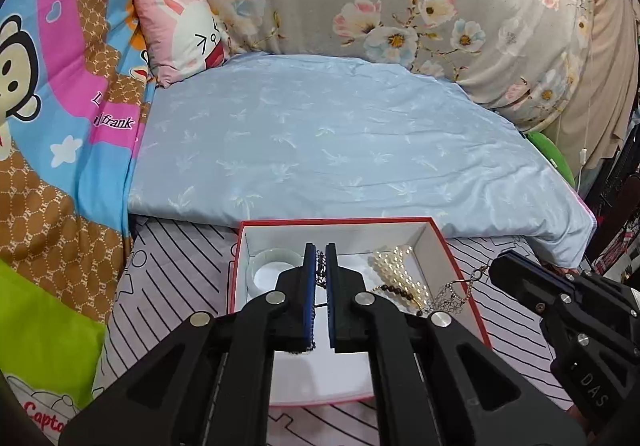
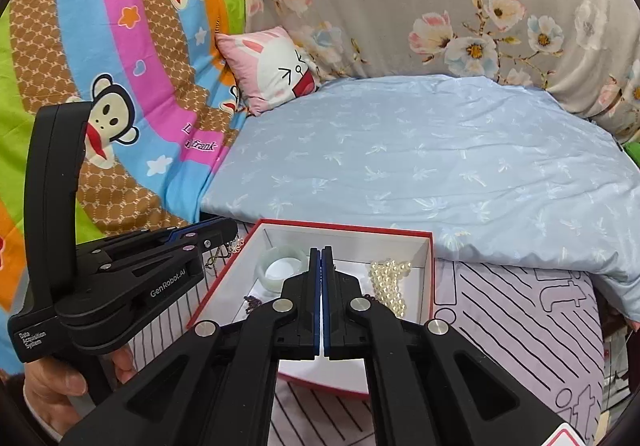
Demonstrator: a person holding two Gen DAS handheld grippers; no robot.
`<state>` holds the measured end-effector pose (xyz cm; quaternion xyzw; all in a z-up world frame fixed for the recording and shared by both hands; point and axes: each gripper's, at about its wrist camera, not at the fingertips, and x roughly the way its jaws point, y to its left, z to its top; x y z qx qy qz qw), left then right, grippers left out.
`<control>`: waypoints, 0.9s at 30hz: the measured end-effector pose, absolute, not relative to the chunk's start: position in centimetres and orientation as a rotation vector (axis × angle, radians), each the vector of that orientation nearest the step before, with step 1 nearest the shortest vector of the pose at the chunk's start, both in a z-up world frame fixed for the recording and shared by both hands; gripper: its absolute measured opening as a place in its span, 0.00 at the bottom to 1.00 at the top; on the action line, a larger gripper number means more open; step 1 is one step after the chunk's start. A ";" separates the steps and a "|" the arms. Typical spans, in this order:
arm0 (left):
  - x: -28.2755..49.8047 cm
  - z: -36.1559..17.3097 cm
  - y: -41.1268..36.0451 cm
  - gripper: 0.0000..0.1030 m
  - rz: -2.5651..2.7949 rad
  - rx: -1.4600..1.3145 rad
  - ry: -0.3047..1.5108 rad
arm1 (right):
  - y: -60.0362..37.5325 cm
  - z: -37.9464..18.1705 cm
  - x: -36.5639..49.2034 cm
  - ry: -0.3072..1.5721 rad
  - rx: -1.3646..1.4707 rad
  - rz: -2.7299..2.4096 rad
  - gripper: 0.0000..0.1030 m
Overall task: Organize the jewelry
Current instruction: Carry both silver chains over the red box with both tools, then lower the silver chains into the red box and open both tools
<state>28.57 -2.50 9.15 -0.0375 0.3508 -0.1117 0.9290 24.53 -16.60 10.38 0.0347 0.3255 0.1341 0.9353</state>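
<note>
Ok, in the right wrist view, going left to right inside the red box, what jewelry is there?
Jade bangle in the left part of the red box → right gripper, shut on a metal chain → pearl strand at the right wall.

My left hand-held gripper (image 1: 320, 258) pinches a thin chain (image 1: 320, 266) over the red-rimmed box (image 1: 340, 222), between jade bangle (image 1: 272, 266) and pearl strand (image 1: 396, 266).

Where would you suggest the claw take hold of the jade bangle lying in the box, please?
Take the jade bangle from above, one finger inside the hole and one outside its rim. It lies flat on the floor of the red box, close to the left wall, so its sides are hard to reach.
</note>
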 end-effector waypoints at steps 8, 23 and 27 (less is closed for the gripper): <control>32.0 7.1 -2.8 0.03 -0.214 -0.076 0.752 | -16.7 7.7 28.1 0.716 0.088 0.261 0.00; 35.0 3.8 -3.0 0.03 -0.204 -0.090 0.808 | -16.7 4.1 31.9 0.787 0.103 0.252 0.00; 35.4 3.0 -3.0 0.03 -0.202 -0.095 0.825 | -16.4 3.4 32.5 0.801 0.102 0.253 0.00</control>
